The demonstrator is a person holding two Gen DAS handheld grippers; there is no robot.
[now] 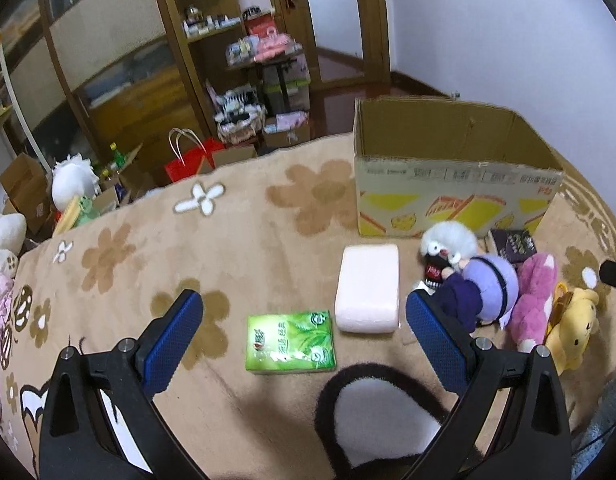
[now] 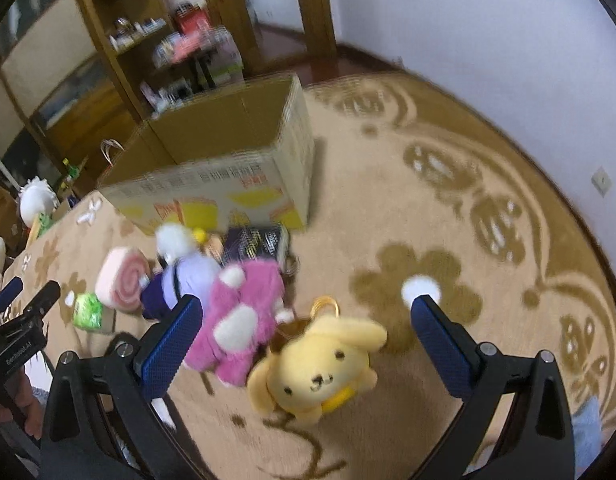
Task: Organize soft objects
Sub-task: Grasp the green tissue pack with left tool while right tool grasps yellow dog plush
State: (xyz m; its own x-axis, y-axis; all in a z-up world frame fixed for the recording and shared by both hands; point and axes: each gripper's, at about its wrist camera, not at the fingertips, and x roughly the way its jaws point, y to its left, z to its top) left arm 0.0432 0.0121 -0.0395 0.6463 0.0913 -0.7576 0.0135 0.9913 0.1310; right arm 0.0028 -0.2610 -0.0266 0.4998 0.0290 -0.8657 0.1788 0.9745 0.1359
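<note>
An open cardboard box [image 1: 456,184] stands on the flowered blanket, also in the right wrist view [image 2: 236,184]. Before it lie a pink roll cushion [image 1: 368,288], a green tissue pack [image 1: 290,342], a white-haired purple doll [image 1: 468,276], a pink plush [image 1: 534,296] and a yellow dog plush [image 1: 572,328]. My left gripper [image 1: 302,320] is open above the tissue pack. My right gripper [image 2: 306,320] is open, with the yellow dog plush [image 2: 320,372] between its fingers, not gripped; the pink plush [image 2: 240,320], doll [image 2: 184,276], cushion [image 2: 122,280] and tissue pack [image 2: 87,311] lie to its left.
A dark box [image 1: 514,244] lies by the cardboard box, also in the right wrist view [image 2: 256,242]. A black-rimmed white plush part [image 1: 384,416] lies near my left gripper. Shelves [image 1: 212,20], bags and boxes [image 1: 188,160] crowd the floor beyond the blanket edge. A white wall [image 2: 488,32] is at the right.
</note>
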